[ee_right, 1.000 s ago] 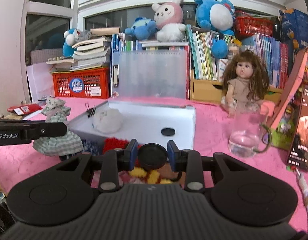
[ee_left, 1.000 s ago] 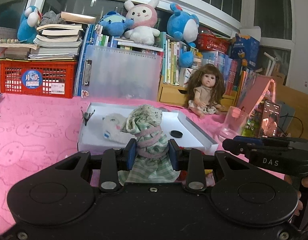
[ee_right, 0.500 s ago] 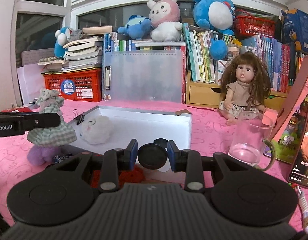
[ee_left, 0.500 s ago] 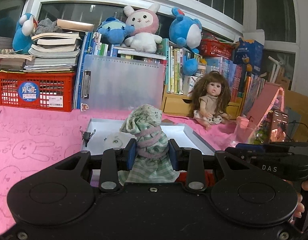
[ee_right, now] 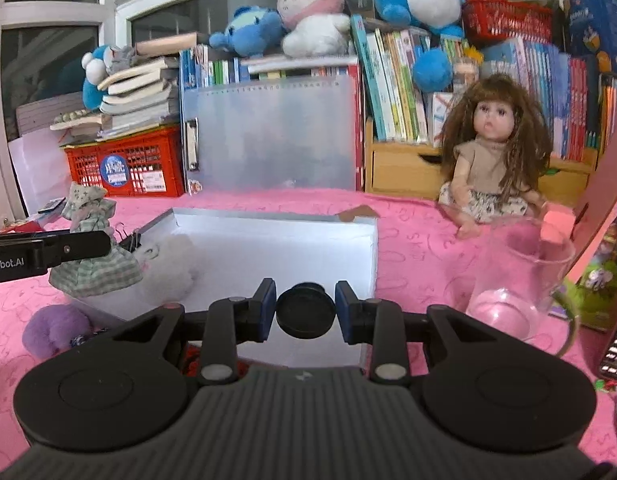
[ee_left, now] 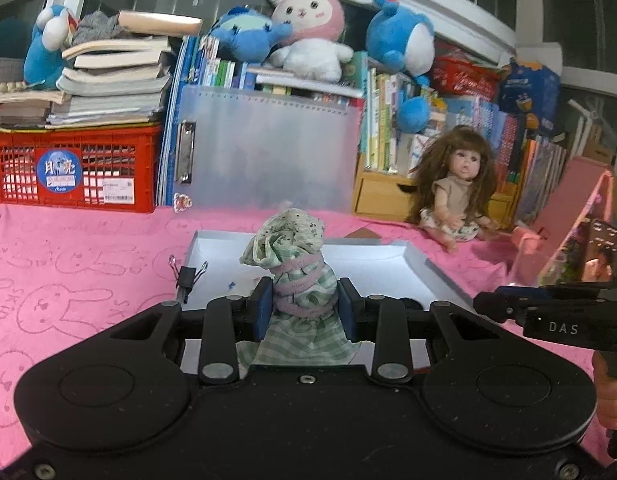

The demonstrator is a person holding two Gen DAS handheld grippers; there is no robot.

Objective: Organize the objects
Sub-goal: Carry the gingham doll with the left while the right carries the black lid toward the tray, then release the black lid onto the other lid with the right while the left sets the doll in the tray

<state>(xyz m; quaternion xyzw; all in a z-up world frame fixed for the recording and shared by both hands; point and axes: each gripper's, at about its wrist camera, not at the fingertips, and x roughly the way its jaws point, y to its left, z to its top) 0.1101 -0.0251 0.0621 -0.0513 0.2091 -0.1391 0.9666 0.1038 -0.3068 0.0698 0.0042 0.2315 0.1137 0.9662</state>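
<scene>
My left gripper point(ee_left: 304, 306) is shut on a small cloth doll point(ee_left: 298, 280) in a green checked dress and floral bonnet, held over the near left part of the white box point(ee_left: 420, 268). The doll also shows in the right wrist view point(ee_right: 90, 248), above the box's left wall. My right gripper point(ee_right: 305, 308) is shut on a black round disc point(ee_right: 306, 314), held over the near edge of the white box point(ee_right: 276, 248). A white fluffy toy point(ee_right: 170, 264) lies inside the box at the left. A black binder clip point(ee_left: 187, 276) is clipped on the box's left rim.
A purple pompom point(ee_right: 54, 330) lies on the pink cloth left of the box. A glass cup point(ee_right: 520, 280) stands to the right. A long-haired doll point(ee_right: 494, 160) sits behind it. A red crate point(ee_left: 72, 168), a clear binder point(ee_left: 268, 148), books and plush toys line the back.
Both grippers have moved forward and over the white box with their loads. The box looks nearer and lower in both views. Both grips stay closed.
</scene>
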